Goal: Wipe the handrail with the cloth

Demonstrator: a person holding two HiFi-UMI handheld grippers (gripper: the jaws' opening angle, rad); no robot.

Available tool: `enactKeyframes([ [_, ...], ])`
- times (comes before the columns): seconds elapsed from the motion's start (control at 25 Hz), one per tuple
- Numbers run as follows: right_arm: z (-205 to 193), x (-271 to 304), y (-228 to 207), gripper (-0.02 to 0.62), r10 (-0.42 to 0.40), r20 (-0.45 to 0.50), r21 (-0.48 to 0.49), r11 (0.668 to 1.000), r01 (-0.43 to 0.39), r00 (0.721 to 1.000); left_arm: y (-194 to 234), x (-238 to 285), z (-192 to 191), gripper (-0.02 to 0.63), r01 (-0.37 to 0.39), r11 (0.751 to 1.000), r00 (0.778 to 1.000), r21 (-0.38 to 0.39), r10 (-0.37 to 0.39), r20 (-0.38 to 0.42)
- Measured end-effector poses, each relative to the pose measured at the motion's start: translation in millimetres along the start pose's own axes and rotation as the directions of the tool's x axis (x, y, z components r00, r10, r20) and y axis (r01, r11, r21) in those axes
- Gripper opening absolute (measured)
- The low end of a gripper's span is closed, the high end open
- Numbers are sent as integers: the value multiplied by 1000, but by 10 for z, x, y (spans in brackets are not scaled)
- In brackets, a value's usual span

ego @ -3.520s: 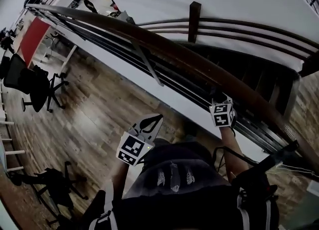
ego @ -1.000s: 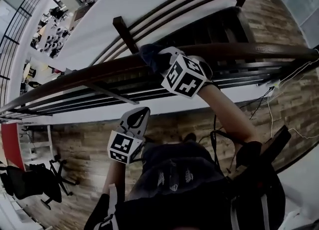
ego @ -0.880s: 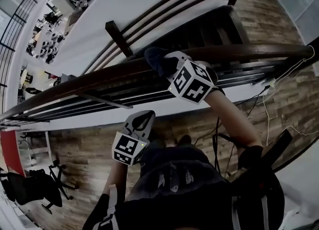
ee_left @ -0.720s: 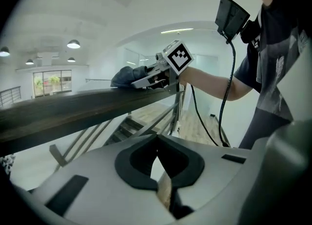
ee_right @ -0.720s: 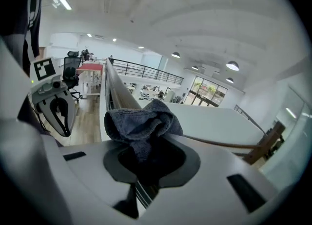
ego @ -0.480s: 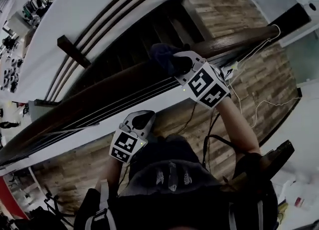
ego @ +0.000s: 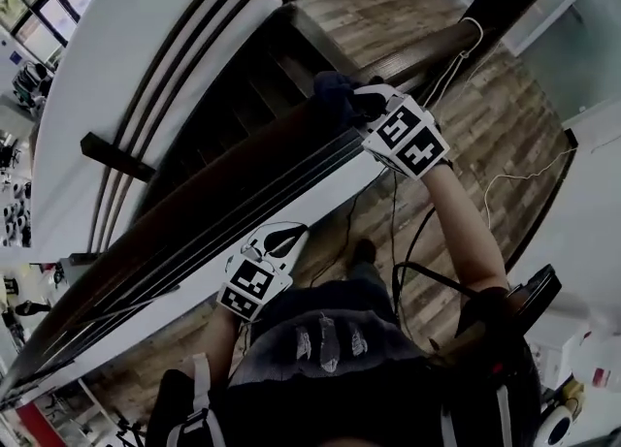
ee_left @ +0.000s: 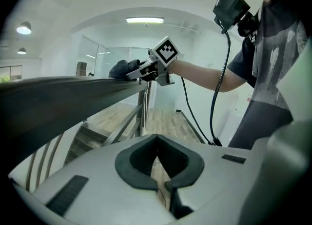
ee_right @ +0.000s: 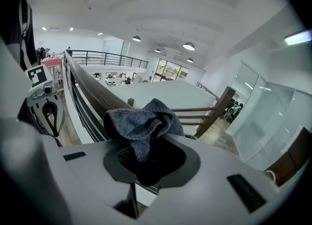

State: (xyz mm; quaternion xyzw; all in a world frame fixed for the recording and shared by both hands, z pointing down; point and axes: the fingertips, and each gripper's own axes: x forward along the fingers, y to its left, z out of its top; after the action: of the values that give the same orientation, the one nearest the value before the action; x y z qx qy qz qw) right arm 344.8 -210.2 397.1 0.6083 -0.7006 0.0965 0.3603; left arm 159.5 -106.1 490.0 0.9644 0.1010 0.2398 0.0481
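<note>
**A:** Pressing down on the handrail [ego: 223,193] at its far right stretch is the right gripper [ee_right: 146,163]. Its jaws are clamped on a bunched grey cloth [ee_right: 141,124], and the wad sits on top of the wood.

**B:** And the left gripper [ee_left: 158,168]?

**A:** It hangs low on the near side, below the rail. The jaws are closed tip to tip with nothing in them. It's out of the play.

**B:** So how do you do this wipe well?

**A:** For me, keep the clamp firm so the wad doesn't pull loose. Lean the cloth into the crown of the rail and draw it along the wood in one even line. A bunch that thick may ride only on its high spot, so rolling the wrist should bring the sides of the rail in too.

**B:** Anything we can't see?

**A:** Plenty. The actual contact patch is buried under the cloth and the jaws, so how much fabric touches the wood is a guess. From the head view the cloth is just a dark lump. The rail runs out of shot at the near left, and I can't tell whether its surface is dusty.
</note>
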Motion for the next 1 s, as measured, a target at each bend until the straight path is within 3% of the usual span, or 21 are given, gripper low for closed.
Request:
enactKeyframes([
  [0.28,-958,-463,-1375,55,-3,81,5,1000,2,997,-545,1331,978,8,-95,993,994,-66,97,41],
  [0.44,-1465,-595,-2118,55,-13,19,-20,1000,14,1000,-787,1854,1171,8,-123,992,992,-36,124,14],
  [0.56,-1768,-656,-2842,55,-108,-18,19,994,109,994,-779,2016,1200,8,-137,990,990,-11,137,-18],
  [0.68,-1987,-724,-3441,55,-172,-43,127,976,176,984,-665,2077,1299,8,-154,988,988,-19,154,-16],
  [0.76,-2126,-759,-3660,55,-205,-60,178,961,212,977,-605,2098,1347,8,-157,987,988,-31,157,-7],
  [0.92,-2207,-814,-4109,55,-316,-89,184,927,328,944,-418,2111,1364,8,-211,977,977,-33,211,12],
  [1.0,-2346,-883,-4205,55,-332,-98,251,904,346,938,-428,2094,1289,8,-217,975,976,-39,217,4],
])
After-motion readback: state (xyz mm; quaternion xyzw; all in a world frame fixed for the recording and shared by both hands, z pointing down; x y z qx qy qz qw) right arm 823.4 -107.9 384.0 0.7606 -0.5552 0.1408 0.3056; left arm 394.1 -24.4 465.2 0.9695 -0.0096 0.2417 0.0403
